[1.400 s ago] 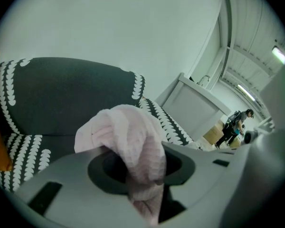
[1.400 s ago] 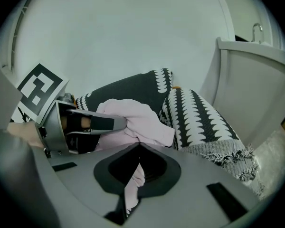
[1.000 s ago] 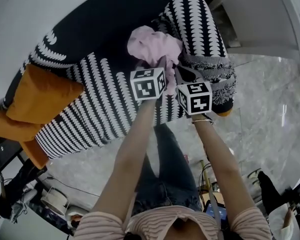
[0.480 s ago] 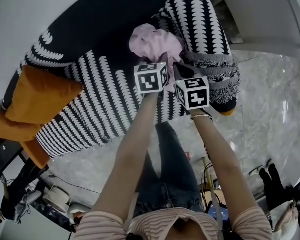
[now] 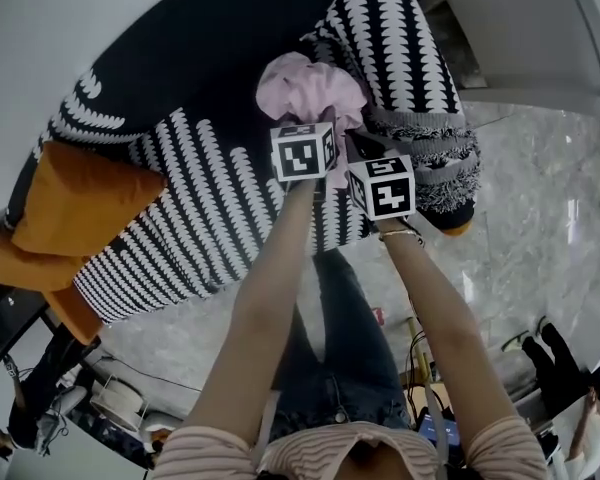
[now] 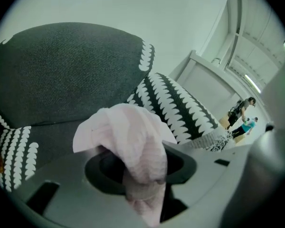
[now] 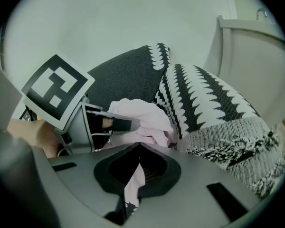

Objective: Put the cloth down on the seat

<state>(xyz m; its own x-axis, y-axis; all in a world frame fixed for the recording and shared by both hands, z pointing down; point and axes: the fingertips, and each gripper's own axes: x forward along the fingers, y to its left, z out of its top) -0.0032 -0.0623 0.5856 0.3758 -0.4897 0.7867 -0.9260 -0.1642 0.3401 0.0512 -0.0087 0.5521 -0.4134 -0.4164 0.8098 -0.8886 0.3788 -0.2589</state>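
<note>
cloth (image 5: pixel 305 88) nearer seat (image 5: pixel 210 183) | left tongs (image 6: pixel 138 167) loosening on it | right tongs (image 7: pixel 137 167) pinching it

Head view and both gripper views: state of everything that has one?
pink cloth, bunched, gripped by both grippers above the sofa seat; contact with seat unclear
left gripper, on a thick bunch of cloth; jaws have just been opening
right gripper, shut on a thin fold of cloth
orange cushion, lying at the seat's left end
fringed throw, draped at the seat's right end
</note>
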